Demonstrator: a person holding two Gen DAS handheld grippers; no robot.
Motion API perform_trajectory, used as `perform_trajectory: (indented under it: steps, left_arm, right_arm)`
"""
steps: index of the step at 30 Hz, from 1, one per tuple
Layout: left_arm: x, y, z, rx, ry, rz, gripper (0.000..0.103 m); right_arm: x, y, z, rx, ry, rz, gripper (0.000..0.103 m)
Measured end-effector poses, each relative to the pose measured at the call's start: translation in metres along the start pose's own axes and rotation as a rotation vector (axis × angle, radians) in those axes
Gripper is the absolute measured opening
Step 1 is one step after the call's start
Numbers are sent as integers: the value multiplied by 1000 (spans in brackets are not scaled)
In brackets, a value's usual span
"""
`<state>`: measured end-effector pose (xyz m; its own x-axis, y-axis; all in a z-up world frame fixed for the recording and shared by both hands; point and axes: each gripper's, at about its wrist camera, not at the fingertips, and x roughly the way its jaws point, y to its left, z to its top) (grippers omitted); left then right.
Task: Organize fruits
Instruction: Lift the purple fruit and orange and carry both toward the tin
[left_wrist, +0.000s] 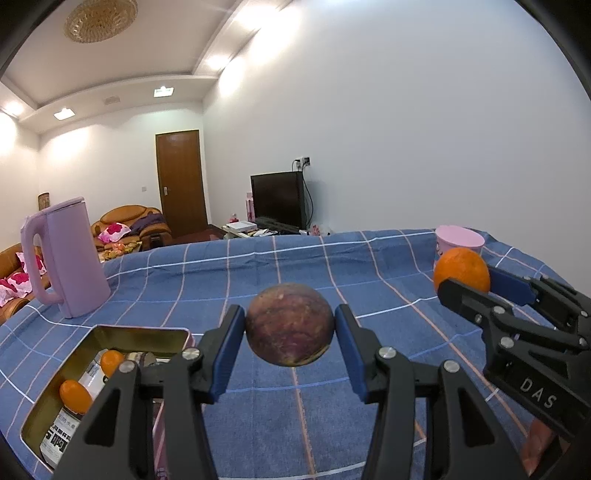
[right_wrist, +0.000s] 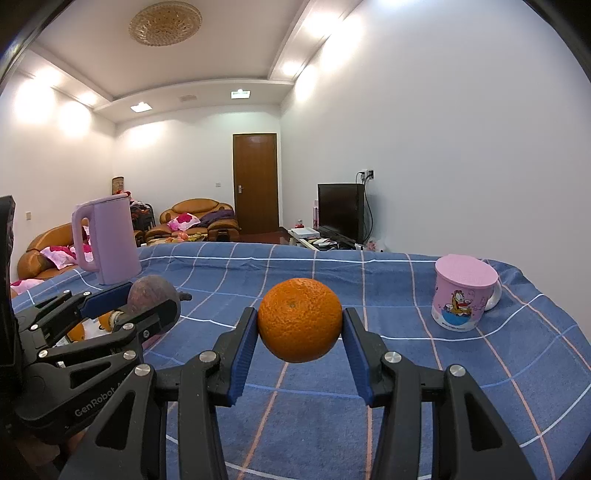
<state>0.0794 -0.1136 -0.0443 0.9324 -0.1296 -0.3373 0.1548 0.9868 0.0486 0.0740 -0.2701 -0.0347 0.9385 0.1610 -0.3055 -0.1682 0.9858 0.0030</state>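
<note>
My left gripper (left_wrist: 290, 325) is shut on a round purple-brown passion fruit (left_wrist: 289, 324) and holds it above the blue checked cloth. My right gripper (right_wrist: 300, 325) is shut on an orange (right_wrist: 300, 319), also above the cloth. Each gripper shows in the other's view: the right gripper (left_wrist: 467, 278) with the orange (left_wrist: 461, 274) at the right, the left gripper (right_wrist: 147, 299) with the passion fruit (right_wrist: 153, 295) at the left. An open gold tin (left_wrist: 147, 334) lies at the lower left. It holds two small oranges (left_wrist: 75, 395) on a printed packet.
A lilac kettle (left_wrist: 70, 258) stands at the back left of the cloth (left_wrist: 332, 266). A pink lidded cartoon mug (right_wrist: 463, 293) stands at the right near the table edge. Sofas, a door and a TV are beyond the table.
</note>
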Motion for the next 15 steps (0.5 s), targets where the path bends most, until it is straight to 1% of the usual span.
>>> perform_trajectory:
  steps: [9,15]
  left_arm:
    - [0,6,1,-11,20,1,53]
    - [-4,12,0,-16,39,-6,52]
  right_arm:
    - [1,1,0,-2,11,7,48]
    - [1,9,-1,-8,27,18,48]
